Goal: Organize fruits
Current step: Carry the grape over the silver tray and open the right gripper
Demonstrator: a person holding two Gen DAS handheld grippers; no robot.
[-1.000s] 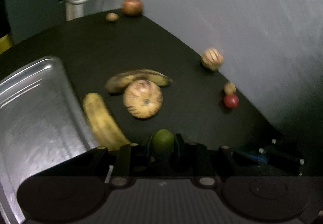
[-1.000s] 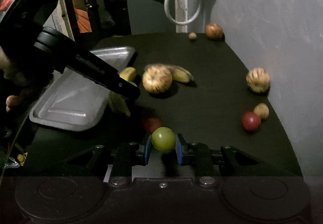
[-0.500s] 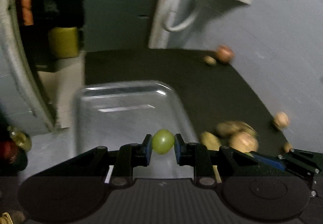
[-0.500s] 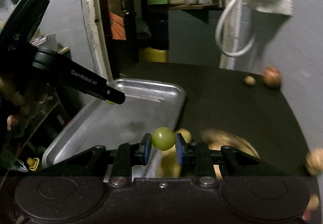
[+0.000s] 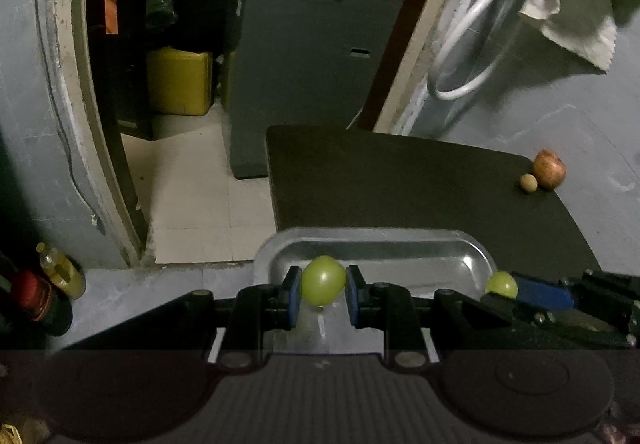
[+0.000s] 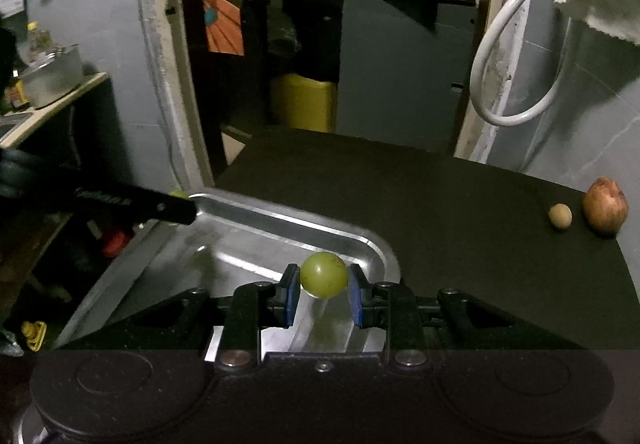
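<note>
Both grippers, tilted downward, clamp green fruits above the tray.

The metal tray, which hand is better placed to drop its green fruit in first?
Probably right: the right gripper holds its green fruit over the metal tray, while the left gripper sits nearer the rim.

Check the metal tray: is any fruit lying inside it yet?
None visible. The metal tray shows bare floor; the green fruits in the right gripper and left gripper are clamped above it. Its near part is hidden behind the grippers.
</note>
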